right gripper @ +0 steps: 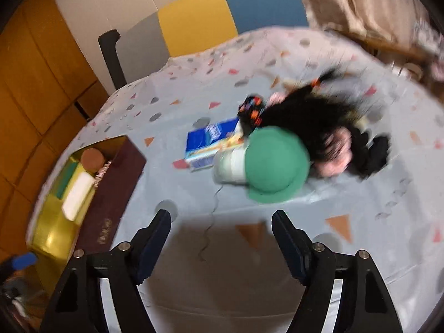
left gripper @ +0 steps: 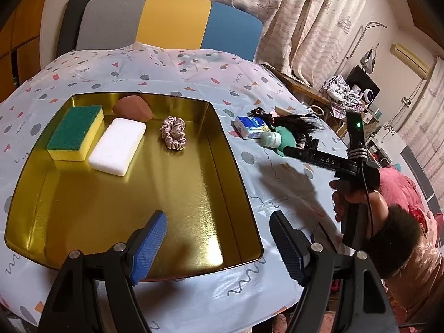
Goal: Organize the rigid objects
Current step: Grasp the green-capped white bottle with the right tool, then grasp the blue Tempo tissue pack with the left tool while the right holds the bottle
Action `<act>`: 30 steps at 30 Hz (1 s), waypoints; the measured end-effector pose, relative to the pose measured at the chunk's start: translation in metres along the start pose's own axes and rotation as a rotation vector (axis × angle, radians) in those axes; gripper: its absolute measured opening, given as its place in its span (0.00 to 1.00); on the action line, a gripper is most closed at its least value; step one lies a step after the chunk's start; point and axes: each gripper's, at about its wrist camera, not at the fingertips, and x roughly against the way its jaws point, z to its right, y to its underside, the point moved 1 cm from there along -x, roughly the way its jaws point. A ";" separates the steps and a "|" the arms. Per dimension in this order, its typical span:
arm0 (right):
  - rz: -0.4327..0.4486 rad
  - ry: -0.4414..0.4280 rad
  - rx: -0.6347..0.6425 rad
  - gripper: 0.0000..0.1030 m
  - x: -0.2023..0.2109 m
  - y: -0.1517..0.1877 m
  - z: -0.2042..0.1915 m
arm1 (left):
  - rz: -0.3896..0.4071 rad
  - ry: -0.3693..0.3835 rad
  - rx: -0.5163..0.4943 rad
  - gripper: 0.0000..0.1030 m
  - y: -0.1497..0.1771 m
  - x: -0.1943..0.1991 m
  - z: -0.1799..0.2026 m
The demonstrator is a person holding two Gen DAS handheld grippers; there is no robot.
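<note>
1. We see a table point(left gripper: 194, 77) under a patterned cloth, with a chair point(left gripper: 172, 19) at its far edge.
2. A gold tin point(left gripper: 155, 194) sits on the table's left part, its right wall dark red in the right wrist view.
3. In the tin's far left corner lie a green-topped sponge point(left gripper: 75, 131), a white block point(left gripper: 118, 145) just right of it, a brown egg-shaped puff point(left gripper: 133, 108) behind, and a scrunchie point(left gripper: 173, 133) further right.
4. Near the table's right edge we find a heap: a doll point(right gripper: 313, 122) with black hair, a green hat point(right gripper: 277, 163), a blue box point(right gripper: 208, 144) and a pale bottle point(right gripper: 230, 166), all touching.
5. Our left gripper point(left gripper: 219, 247) hangs over the tin's near right corner, jaws spread, nothing between them.
6. Our right gripper point(right gripper: 222, 238) is over bare cloth just short of the heap, jaws apart and empty.
</note>
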 end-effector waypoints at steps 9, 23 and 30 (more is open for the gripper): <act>-0.105 0.153 0.193 0.91 -0.057 -0.049 -0.002 | 0.030 -0.039 0.016 0.75 -0.001 0.014 -0.010; -0.153 0.051 0.168 0.82 -0.048 -0.028 0.011 | 0.022 -0.029 0.045 0.75 -0.005 0.007 -0.015; -0.197 0.247 -0.137 0.85 -0.003 0.011 0.034 | 0.021 -0.012 0.038 0.75 -0.004 0.006 -0.012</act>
